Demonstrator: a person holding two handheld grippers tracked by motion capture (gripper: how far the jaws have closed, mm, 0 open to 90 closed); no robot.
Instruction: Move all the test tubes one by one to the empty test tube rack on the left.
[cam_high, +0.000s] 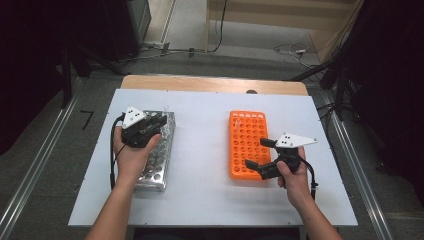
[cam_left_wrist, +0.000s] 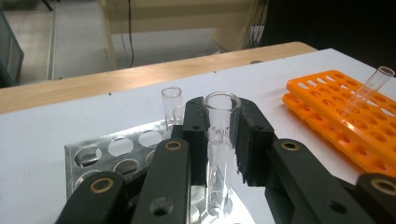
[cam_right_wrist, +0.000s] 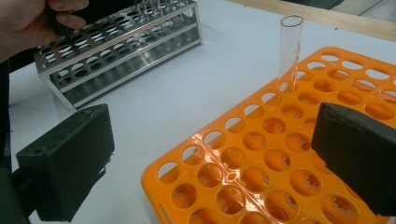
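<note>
My left gripper (cam_left_wrist: 223, 114) is shut on a clear glass test tube (cam_left_wrist: 220, 154), held upright over the far end of the metal tube rack (cam_left_wrist: 116, 149). The tube's lower end reaches down to the rack's top plate. Another empty tube (cam_left_wrist: 171, 105) stands in the rack just behind. In the high view the left gripper (cam_high: 159, 121) sits over that rack (cam_high: 160, 165). My right gripper (cam_right_wrist: 212, 158) hangs open above the near left corner of the orange rack (cam_right_wrist: 280, 154), with nothing between its jaws. One tube (cam_right_wrist: 289, 46) stands at the orange rack's far side.
Both racks lie on a white table (cam_high: 200, 150), the orange rack (cam_high: 247, 135) to the right of the metal one. A wooden strip (cam_high: 210, 84) runs along the table's far edge. Cables lie on the floor (cam_high: 295, 50) beyond.
</note>
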